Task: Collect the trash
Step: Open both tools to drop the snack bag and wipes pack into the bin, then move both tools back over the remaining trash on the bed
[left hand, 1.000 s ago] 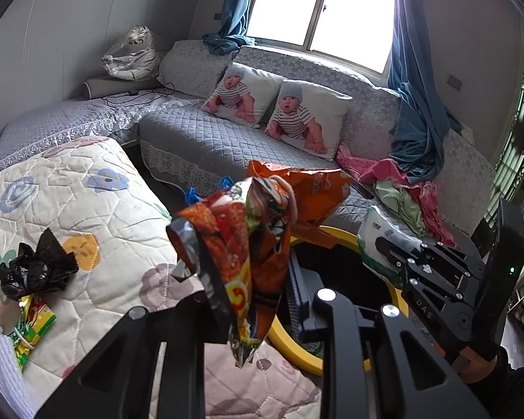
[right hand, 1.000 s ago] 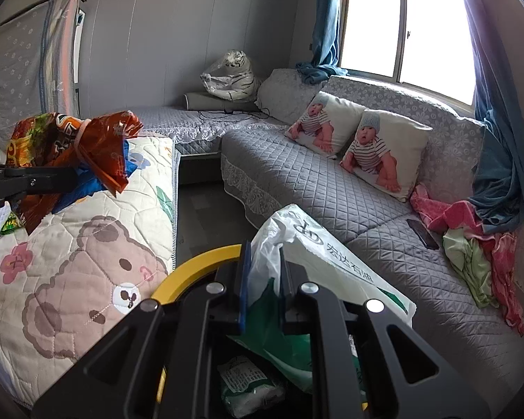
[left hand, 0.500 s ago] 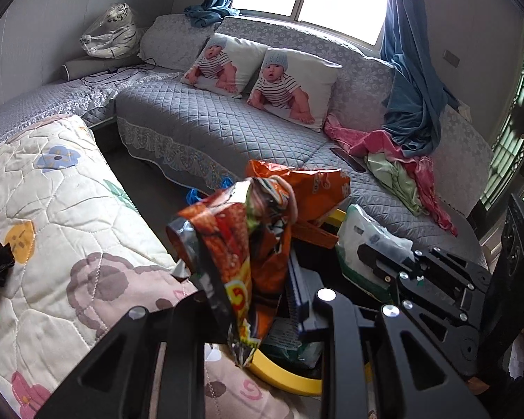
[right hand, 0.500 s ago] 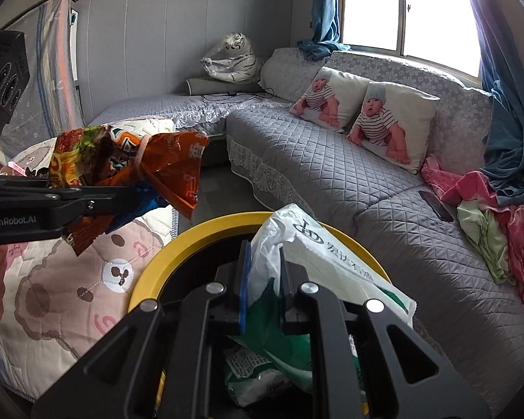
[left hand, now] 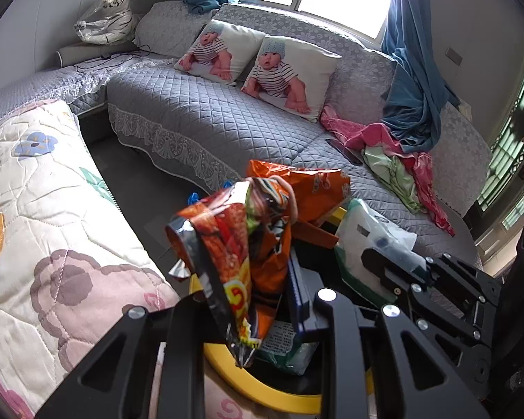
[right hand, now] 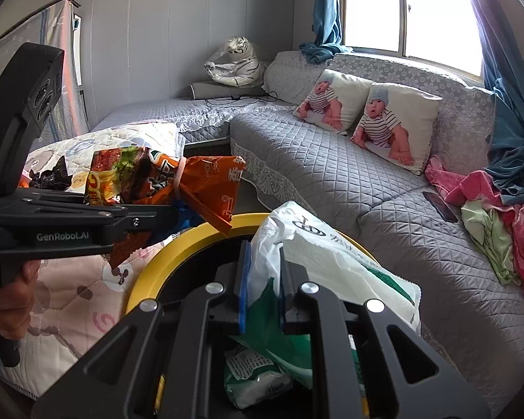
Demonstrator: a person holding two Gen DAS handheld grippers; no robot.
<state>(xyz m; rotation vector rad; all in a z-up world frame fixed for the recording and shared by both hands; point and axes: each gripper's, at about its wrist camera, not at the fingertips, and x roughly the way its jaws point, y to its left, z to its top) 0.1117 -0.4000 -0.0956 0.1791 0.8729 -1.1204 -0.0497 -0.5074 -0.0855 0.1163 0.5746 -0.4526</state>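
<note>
Left gripper (left hand: pixel 248 279) is clamped on the orange snack bags (left hand: pixel 248 241), hanging above the yellow bin rim (left hand: pixel 227 356). Right gripper (right hand: pixel 263 282) pinches the white plastic bag (right hand: pixel 332 258) over the bin. "GenRobot.AI" reads on the left gripper.

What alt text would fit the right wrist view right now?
The right gripper pinches a white-and-green plastic bag over a yellow-rimmed bin. At left, the left gripper holds orange snack wrappers near the rim; a grey quilted sofa lies behind.
</note>
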